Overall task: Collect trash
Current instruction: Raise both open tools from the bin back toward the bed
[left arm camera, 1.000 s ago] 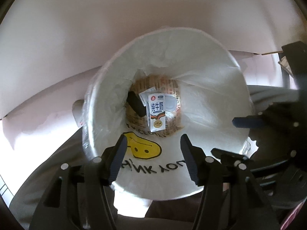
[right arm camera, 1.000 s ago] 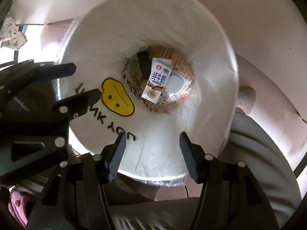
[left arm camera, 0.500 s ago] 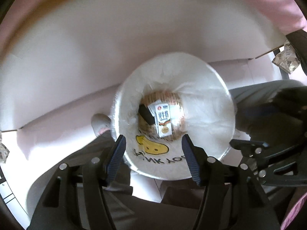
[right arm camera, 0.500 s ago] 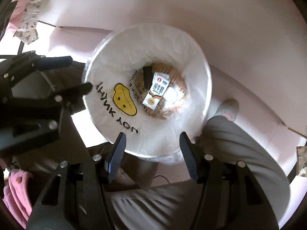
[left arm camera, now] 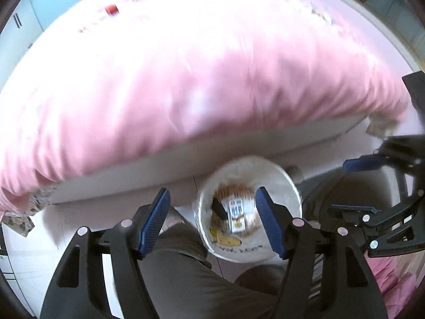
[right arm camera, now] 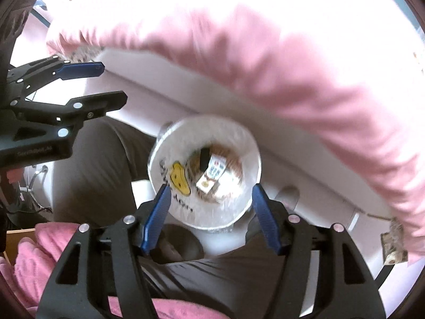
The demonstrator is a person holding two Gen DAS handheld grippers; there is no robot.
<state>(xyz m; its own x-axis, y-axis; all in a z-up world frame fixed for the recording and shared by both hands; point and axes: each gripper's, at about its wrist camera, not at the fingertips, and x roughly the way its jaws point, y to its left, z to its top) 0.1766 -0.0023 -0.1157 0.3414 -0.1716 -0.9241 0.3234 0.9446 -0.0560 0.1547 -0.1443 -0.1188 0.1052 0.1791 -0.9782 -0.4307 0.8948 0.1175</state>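
1. The left tool (left arm camera: pixel 212 218) hangs over the floor with its blue-padded fingers (left arm camera: pixel 155 219) spread apart and nothing between the pads; its jaws have just been opening.
2. In the left wrist view, the white trash bin (left arm camera: pixel 287 183) sits on the floor below, at about 5 o'clock from the picture's middle, partly behind the right-hand finger of the left tool.
3. The bin is lined with a white bag bearing a yellow face print (left arm camera: pixel 225 239) and dark lettering.
4. At the bottom of the bin lies a small milk carton (left arm camera: pixel 236 214), white with blue print, with a dark object (left arm camera: pixel 219 207) just beside it at its 9 o'clock; both rest on tan printed packaging.
5. The right tool (right arm camera: pixel 209 212) also points steeply down, its fingers spread with nothing pinched; its jaws too have just been opening.
6. In the right wrist view the bin (right arm camera: pixel 249 146) shows between and above the right tool's fingertips, near the picture's middle, with the carton (right arm camera: pixel 212 175) lying tilted inside.
7. The left tool appears in the right wrist view at 9 to 10 o'clock (right arm camera: pixel 98 82); the right tool appears in the left wrist view at 3 o'clock (left arm camera: pixel 356 186).
8. A bed with a pink cover (left arm camera: pixel 212 79) fills the upper half of both views, its pale frame (right arm camera: pixel 292 159) running just beside the bin.
9. The person's legs in grey-brown trousers (left arm camera: pixel 186 273) stand close to the bin, at 6 to 7 o'clock from it in the left wrist view.
10. Both views are blurred.
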